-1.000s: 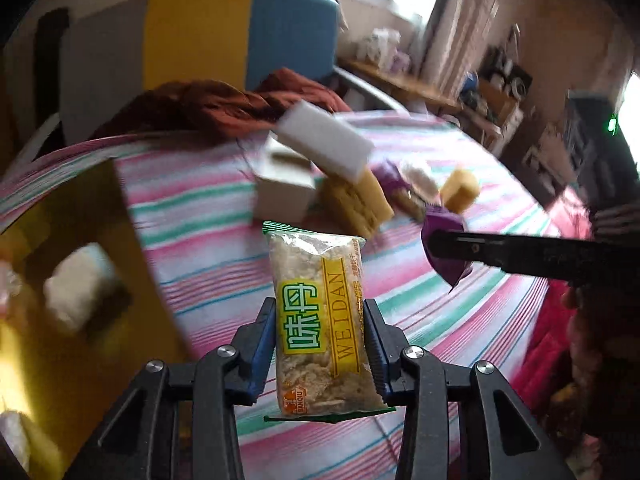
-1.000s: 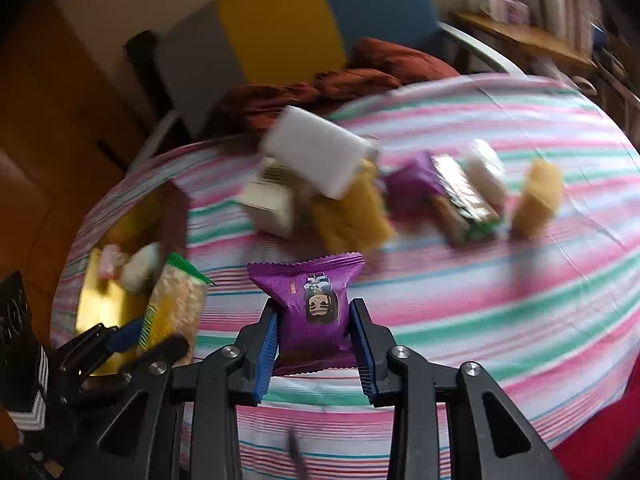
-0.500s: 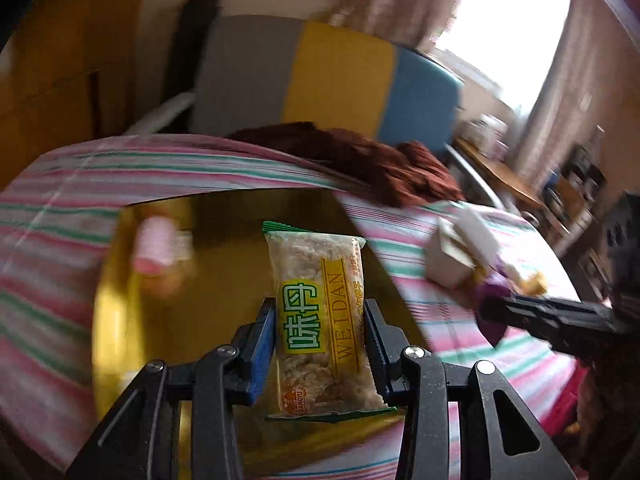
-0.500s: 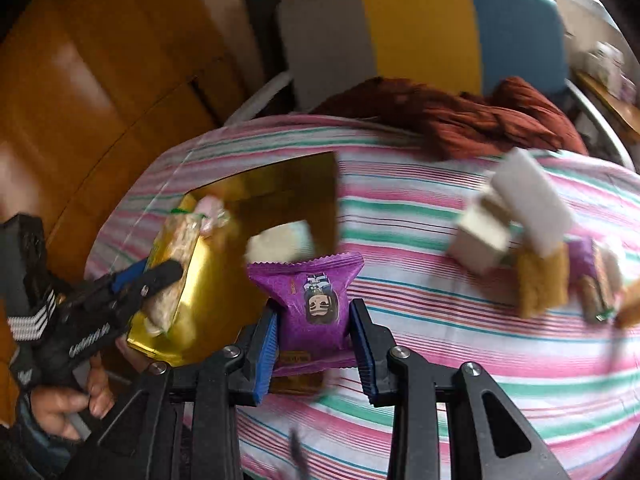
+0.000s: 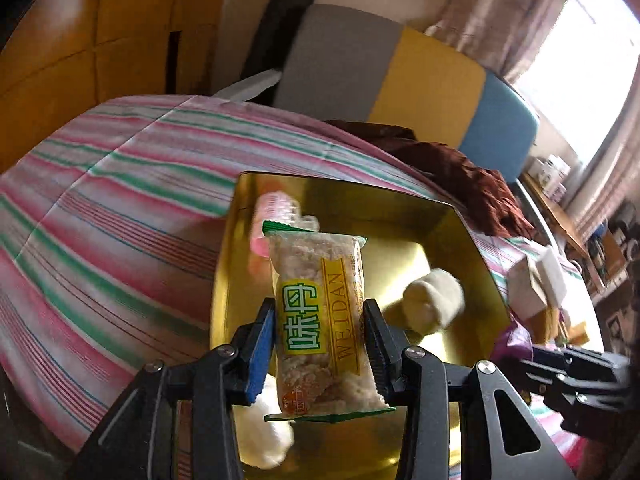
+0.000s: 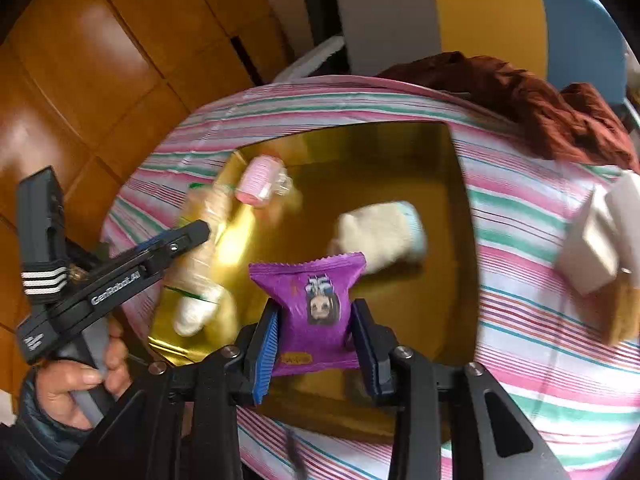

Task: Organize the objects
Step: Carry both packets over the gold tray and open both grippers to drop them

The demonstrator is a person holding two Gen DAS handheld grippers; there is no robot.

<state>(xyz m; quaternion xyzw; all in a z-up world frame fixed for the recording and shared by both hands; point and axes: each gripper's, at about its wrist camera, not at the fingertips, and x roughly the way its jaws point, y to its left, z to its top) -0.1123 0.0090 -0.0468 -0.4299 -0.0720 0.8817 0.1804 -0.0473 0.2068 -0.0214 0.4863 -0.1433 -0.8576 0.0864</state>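
Observation:
My left gripper (image 5: 320, 308) hangs over the gold tray (image 5: 360, 208) with the clear WEIDAN snack packet (image 5: 316, 312) upright between its pads; its jaws are opening, and the pads still touch the packet. My right gripper (image 6: 316, 306) is over the same tray (image 6: 380, 160) with the purple packet (image 6: 316, 300) between its pads, its jaws also opening. In the right wrist view the left gripper (image 6: 200, 232) and its packet (image 6: 204, 220) are over the tray's left side. A pink sweet (image 6: 260, 178) and a cream packet (image 6: 380, 232) lie in the tray.
White boxes (image 6: 592, 248) and a yellow cake piece (image 6: 624, 312) sit on the striped tablecloth (image 6: 540, 360) right of the tray. A brown cloth (image 6: 540, 96) lies by the grey, yellow and blue chair (image 5: 400, 60). A hand (image 6: 72, 380) holds the left gripper's handle.
Both grippers have swung left from the pile of snacks to above the gold tray, each carrying its packet. The views have rolled with the wrists.

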